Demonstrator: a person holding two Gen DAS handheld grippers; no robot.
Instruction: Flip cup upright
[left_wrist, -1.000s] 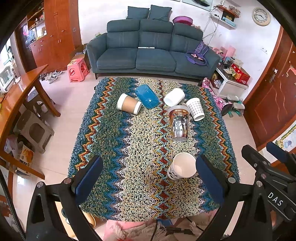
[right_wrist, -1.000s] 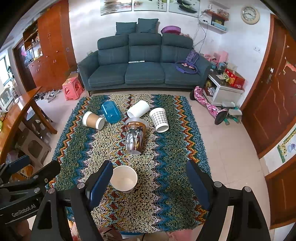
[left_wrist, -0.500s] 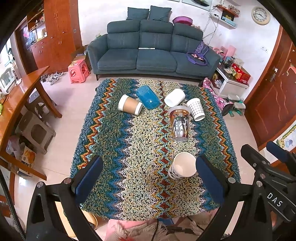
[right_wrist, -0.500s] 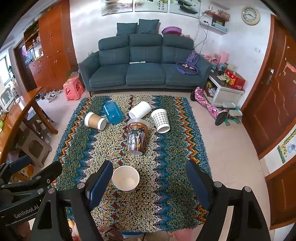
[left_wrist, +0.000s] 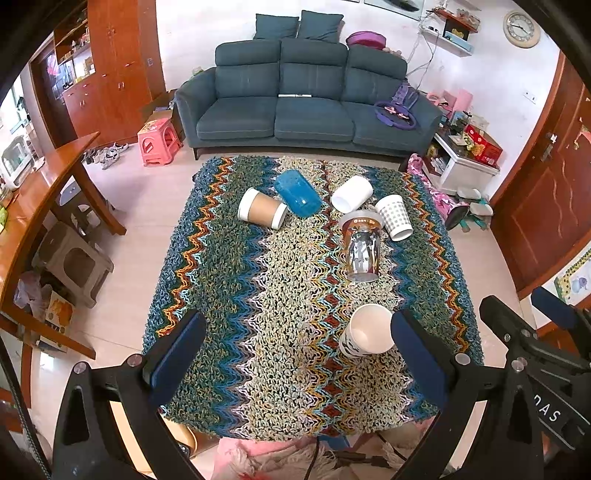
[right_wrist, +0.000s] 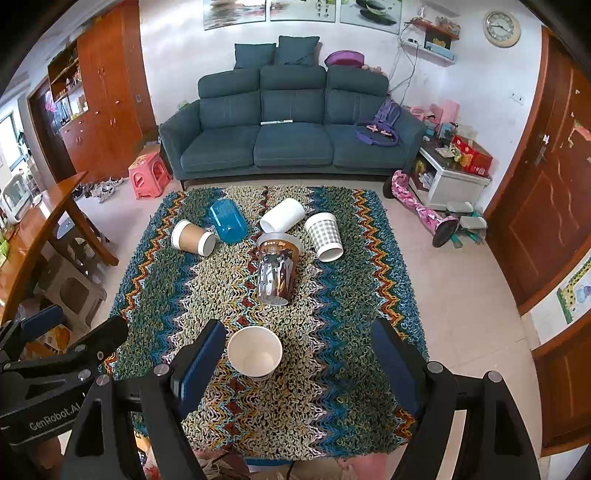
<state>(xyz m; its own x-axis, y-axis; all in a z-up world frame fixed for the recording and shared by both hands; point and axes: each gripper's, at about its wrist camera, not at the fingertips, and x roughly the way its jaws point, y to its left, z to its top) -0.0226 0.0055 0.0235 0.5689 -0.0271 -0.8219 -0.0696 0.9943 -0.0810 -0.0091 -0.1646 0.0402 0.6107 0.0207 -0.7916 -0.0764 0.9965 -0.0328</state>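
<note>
Several cups lie on their sides on a zigzag-patterned cloth over a table. A white paper cup stands upright near the front, also in the right wrist view. Behind it lies a brown printed cup. Further back lie a checked cup, a white cup, a blue cup and a brown paper cup. My left gripper is open above the front edge. My right gripper is open, the upright cup just ahead between its fingers.
A blue sofa stands behind the table. A wooden table and a grey stool are at the left, a pink stool further back. A wooden door and a white cabinet are at the right.
Both grippers have drawn slightly back and up; the table and cups sit a little further away in both views. The cups have not moved.
</note>
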